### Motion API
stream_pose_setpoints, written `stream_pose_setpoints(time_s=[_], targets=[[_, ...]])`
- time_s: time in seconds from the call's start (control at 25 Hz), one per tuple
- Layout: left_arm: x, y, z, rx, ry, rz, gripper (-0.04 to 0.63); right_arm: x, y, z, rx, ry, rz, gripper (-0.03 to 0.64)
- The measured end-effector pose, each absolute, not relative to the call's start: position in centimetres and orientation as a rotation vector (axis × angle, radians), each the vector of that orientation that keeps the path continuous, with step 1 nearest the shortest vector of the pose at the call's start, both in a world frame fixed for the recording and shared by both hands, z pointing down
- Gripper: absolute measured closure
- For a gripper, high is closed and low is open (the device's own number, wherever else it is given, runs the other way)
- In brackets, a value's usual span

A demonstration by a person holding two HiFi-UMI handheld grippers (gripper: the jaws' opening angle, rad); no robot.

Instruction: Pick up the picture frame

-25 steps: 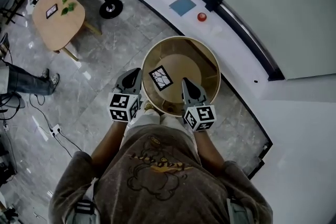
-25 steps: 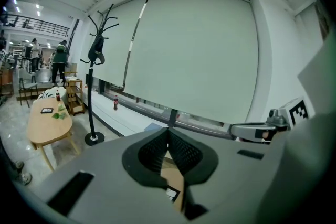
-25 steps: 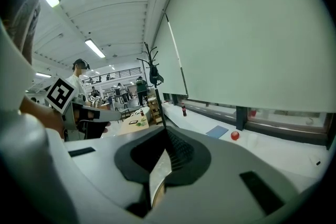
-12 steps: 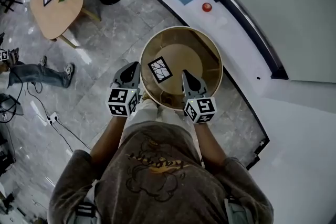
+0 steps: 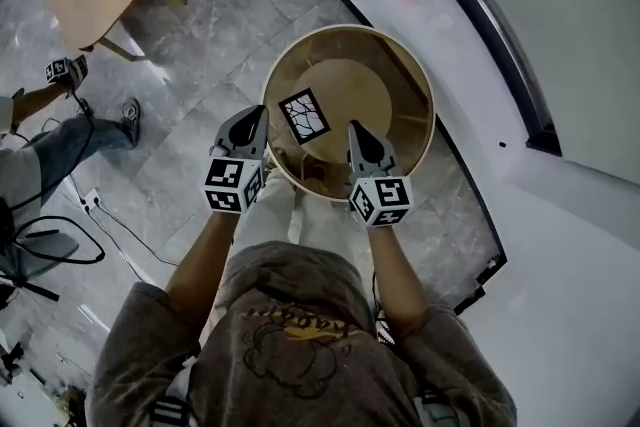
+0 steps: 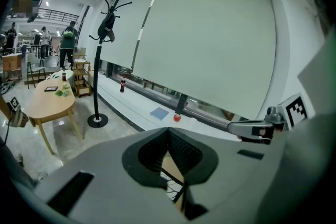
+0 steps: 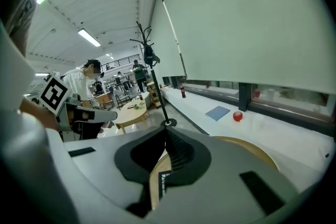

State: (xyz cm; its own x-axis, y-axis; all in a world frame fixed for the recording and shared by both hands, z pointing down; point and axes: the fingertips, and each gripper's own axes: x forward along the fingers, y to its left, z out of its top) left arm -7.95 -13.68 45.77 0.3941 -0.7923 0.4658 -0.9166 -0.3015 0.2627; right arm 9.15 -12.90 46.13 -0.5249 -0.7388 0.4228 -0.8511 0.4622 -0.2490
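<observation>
Since the earlier frames, the round table [image 5: 400,65] fills more of the head view. The picture frame [image 5: 304,115] sits on it between the left gripper [image 5: 263,113] and right gripper [image 5: 352,127]. Left gripper view: jaws together, empty. Right gripper view: jaws together, empty.

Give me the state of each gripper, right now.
Left gripper: shut, holding nothing.
Right gripper: shut, holding nothing.
</observation>
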Motion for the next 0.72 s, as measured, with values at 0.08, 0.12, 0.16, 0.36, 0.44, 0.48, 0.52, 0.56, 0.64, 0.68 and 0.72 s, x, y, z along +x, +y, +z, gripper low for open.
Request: stream_pose_setpoints(time_s=[0.08, 0.12, 0.16, 0.36, 0.44, 0.48, 0.52, 0.56, 0.64, 0.68, 0.72], targets=[[-7.9, -14.1, 47.7, 2.159, -1.453, 0.355, 0.586, 9.0, -13.5, 47.9, 1.364, -2.446, 0.654, 0.601], [-7.9, -14.2, 48.7, 2.153, -1.448, 0.361, 0.586, 8.9, -13.7, 48.8, 1.360, -2.440, 0.659, 0.601], [-7.8, -14.4, 49.7, 2.148, -1.442, 0.365, 0.586, 8.7, -13.9, 49.7, 1.352, -2.434, 0.662, 0.601], [-7.6, -15.4, 54.9, 2.128, -1.424, 0.399, 0.586, 8.2, -15.1, 54.3, 1.306, -2.416, 0.668, 0.601], [-7.4, -15.6, 57.2, 2.114, -1.417, 0.419, 0.586, 8.0, -15.7, 56.3, 1.281, -2.409, 0.667, 0.601], [-7.3, -15.6, 58.4, 2.110, -1.412, 0.429, 0.586, 7.9, -15.9, 57.5, 1.266, -2.401, 0.663, 0.601], [-7.2, -15.5, 59.5, 2.107, -1.407, 0.438, 0.586, 7.8, -16.1, 58.7, 1.250, -2.392, 0.658, 0.601], [-7.0, -15.5, 60.7, 2.103, -1.402, 0.446, 0.586, 7.7, -16.3, 59.9, 1.233, -2.383, 0.655, 0.601], [-6.8, -15.0, 63.2, 2.088, -1.394, 0.457, 0.586, 7.4, -16.4, 62.4, 1.201, -2.368, 0.660, 0.601], [-6.8, -14.7, 64.4, 2.077, -1.393, 0.461, 0.586, 7.2, -16.3, 63.7, 1.186, -2.362, 0.665, 0.601], [-6.8, -14.4, 65.6, 2.064, -1.394, 0.462, 0.586, 7.0, -16.3, 64.8, 1.172, -2.356, 0.671, 0.601]])
